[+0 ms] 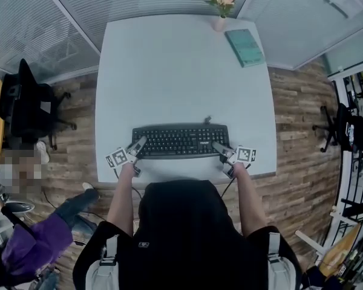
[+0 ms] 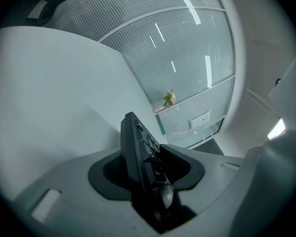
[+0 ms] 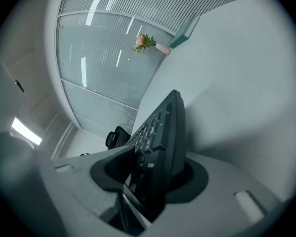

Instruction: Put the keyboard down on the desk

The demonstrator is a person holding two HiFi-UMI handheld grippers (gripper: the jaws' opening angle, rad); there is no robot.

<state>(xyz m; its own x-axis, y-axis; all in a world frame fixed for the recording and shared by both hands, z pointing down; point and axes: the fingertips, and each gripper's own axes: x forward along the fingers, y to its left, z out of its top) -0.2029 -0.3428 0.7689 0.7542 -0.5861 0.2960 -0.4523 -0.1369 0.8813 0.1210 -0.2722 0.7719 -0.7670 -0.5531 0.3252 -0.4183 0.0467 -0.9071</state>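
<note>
**A:** The keyboard (image 1: 180,141) is flat on the desk (image 1: 169,71), at the 6 o'clock edge. The left gripper (image 1: 137,146) and right gripper (image 1: 220,149) each sit slack round an end, jaws part open, not pinching I reckon.

**B:** Pull out crooked and a jaw snags it, dragging it off that edge. The book (image 1: 244,47) at 1 o'clock's safe.

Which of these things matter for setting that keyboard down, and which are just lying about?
Part of the job: keyboard; desk; left gripper and right gripper, one at each end of the keyboard.
Just lying about: green book; vase of flowers; black office chair beside the desk.
</note>
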